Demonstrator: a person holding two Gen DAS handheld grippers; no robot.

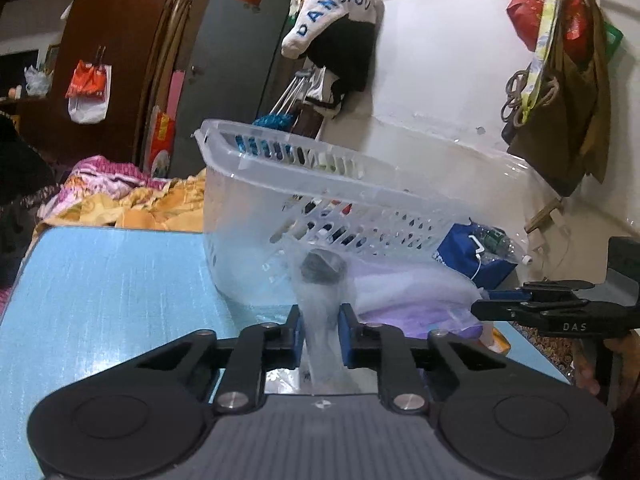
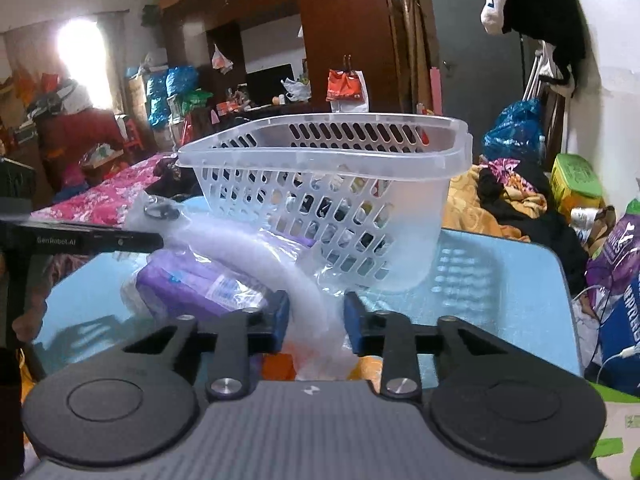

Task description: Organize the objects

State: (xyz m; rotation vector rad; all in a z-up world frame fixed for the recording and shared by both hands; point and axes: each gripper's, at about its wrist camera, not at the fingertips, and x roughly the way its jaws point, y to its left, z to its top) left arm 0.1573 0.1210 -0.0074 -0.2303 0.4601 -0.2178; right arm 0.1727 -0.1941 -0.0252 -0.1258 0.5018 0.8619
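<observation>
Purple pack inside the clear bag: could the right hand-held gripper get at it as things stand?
Probably not directly. The right hand-held gripper is shut on the clear bag, whose film wraps the purple pack. The left hand-held gripper pinches the same bag, so it must be opened first.

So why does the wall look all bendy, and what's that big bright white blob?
Left wrist view: the fisheye lens curves the white wall and the basket, and the blue table shines softly. Right wrist view: the blob is a window so bright that it washes out to white, far things look fuzzy, and the table mirrors the basket's holes.
</observation>
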